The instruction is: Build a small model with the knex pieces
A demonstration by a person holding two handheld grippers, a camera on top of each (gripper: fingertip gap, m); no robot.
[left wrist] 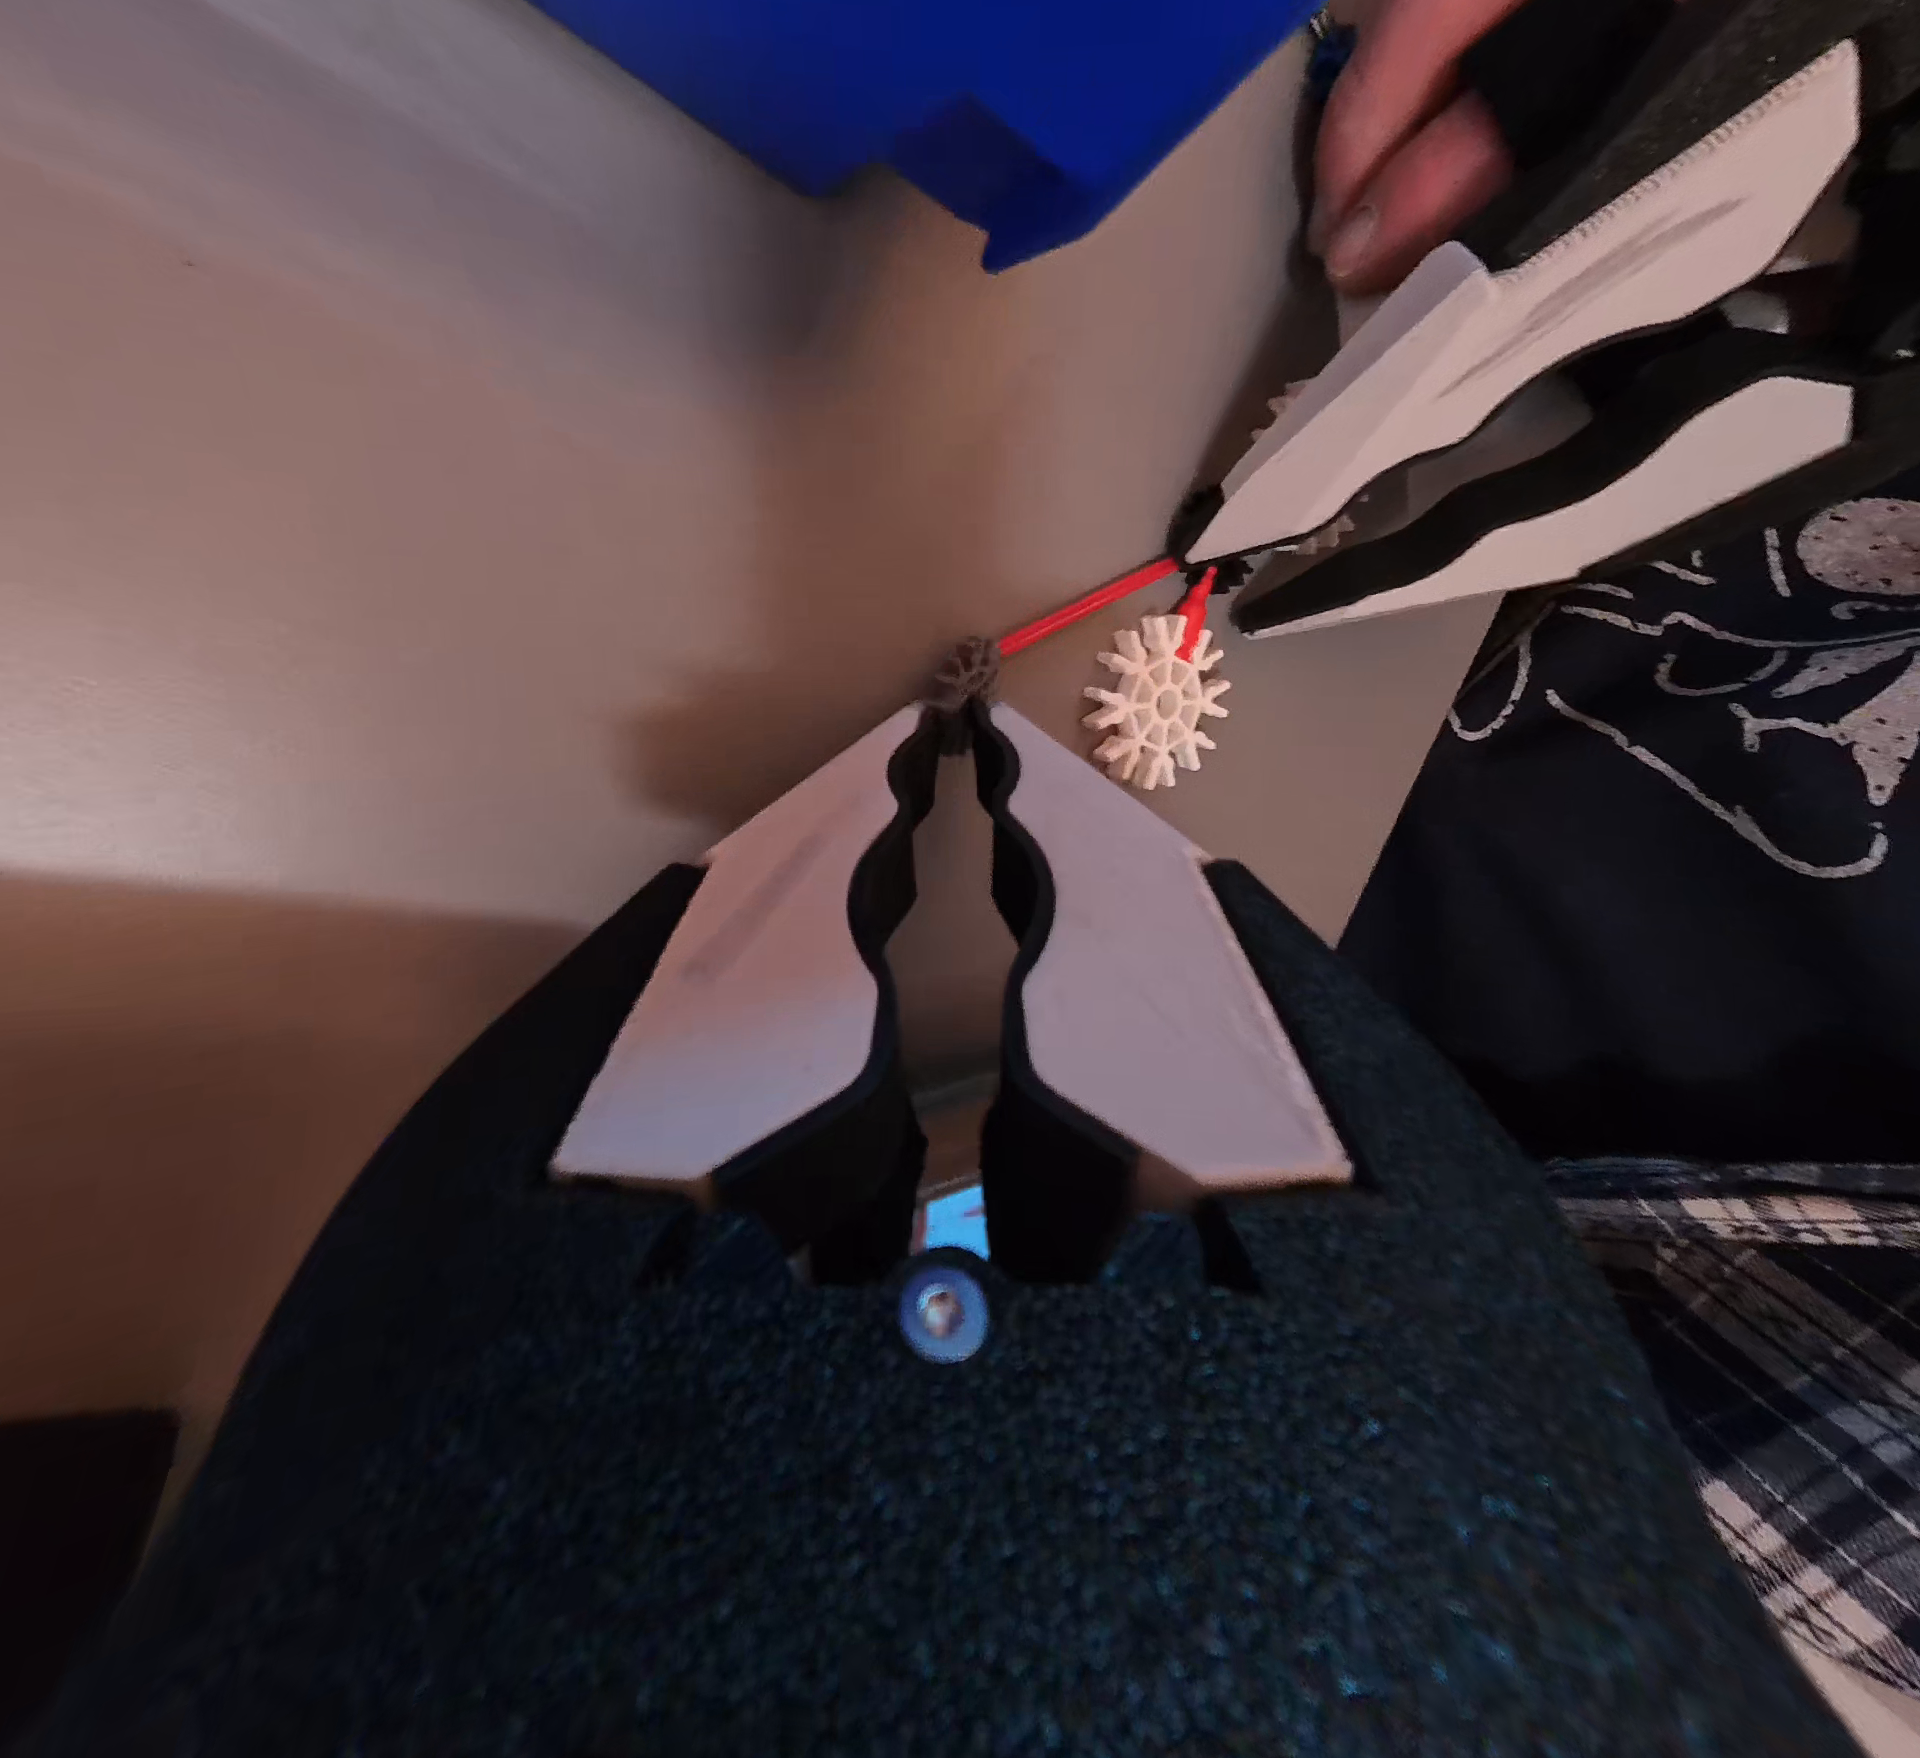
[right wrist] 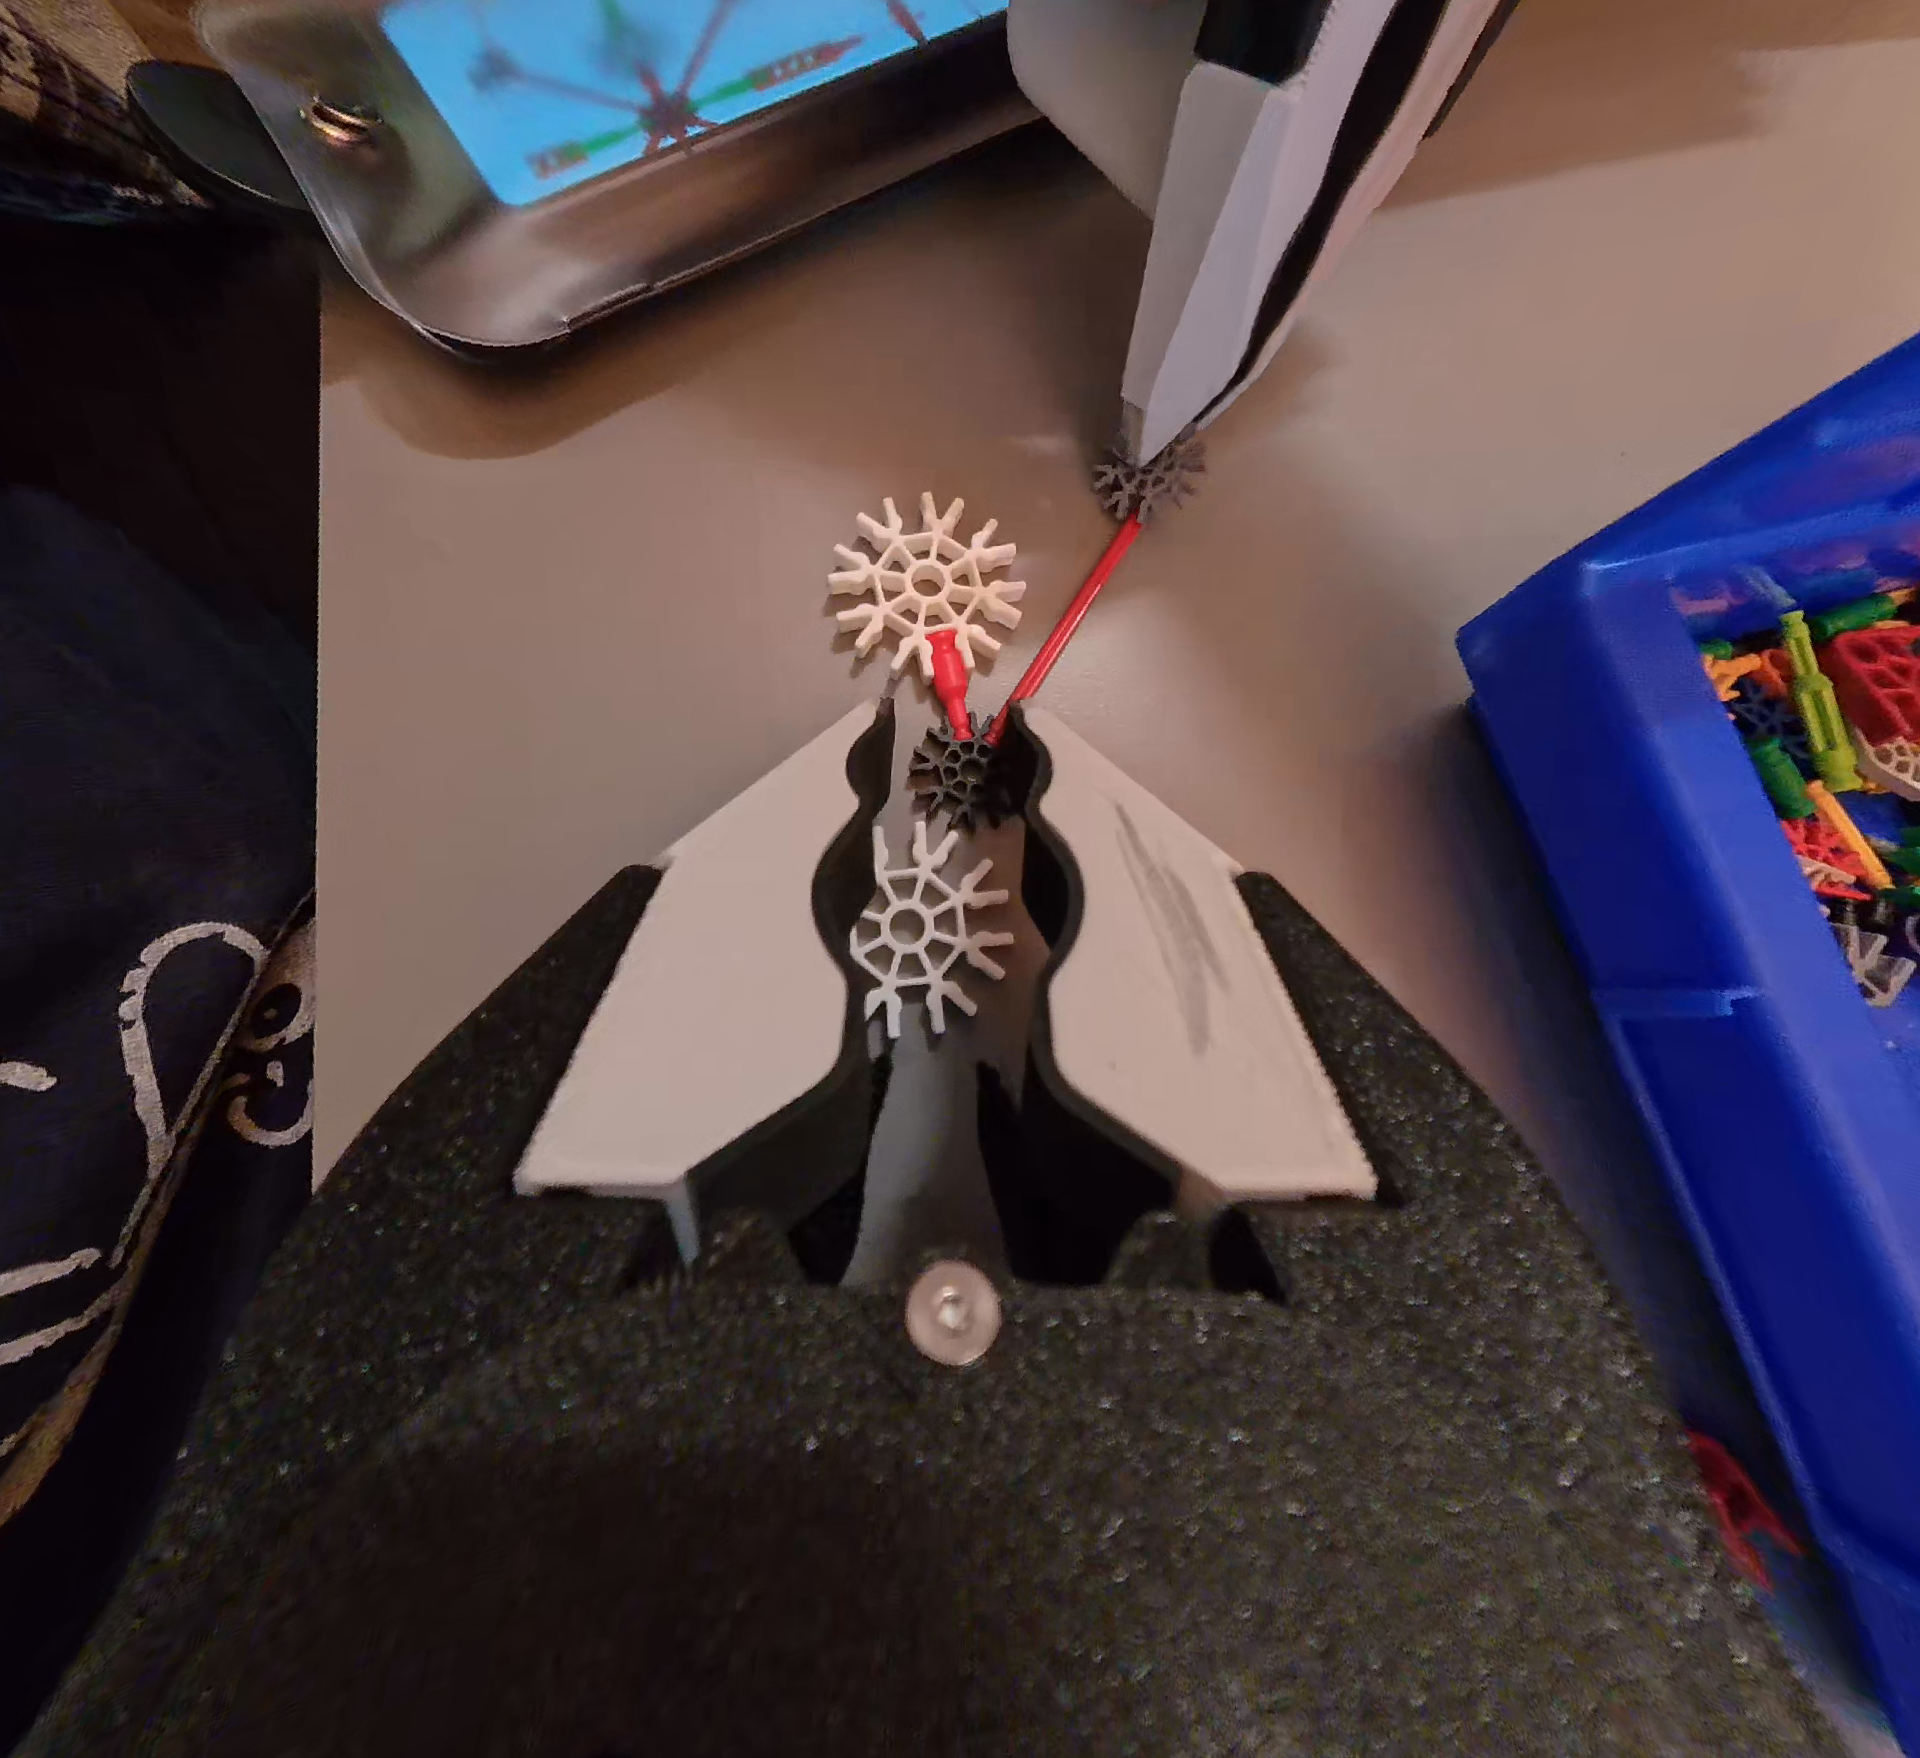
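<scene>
My left gripper is shut on a small grey toothed connector at its fingertips. A thin long red rod runs from it to a black connector, on which my right gripper is shut. A short red rod joins the black connector to a white snowflake connector, also in the left wrist view. A second white connector sits deeper between the right fingers. The left gripper shows in the right wrist view holding the grey connector. The right gripper shows in the left wrist view.
All this is over a beige table. A blue bin of coloured building pieces stands at the right. A device with a lit blue screen in a clear case lies at the far side. A person's dark printed clothing borders the table. My right fingertips sit around 7 cm from my left ones.
</scene>
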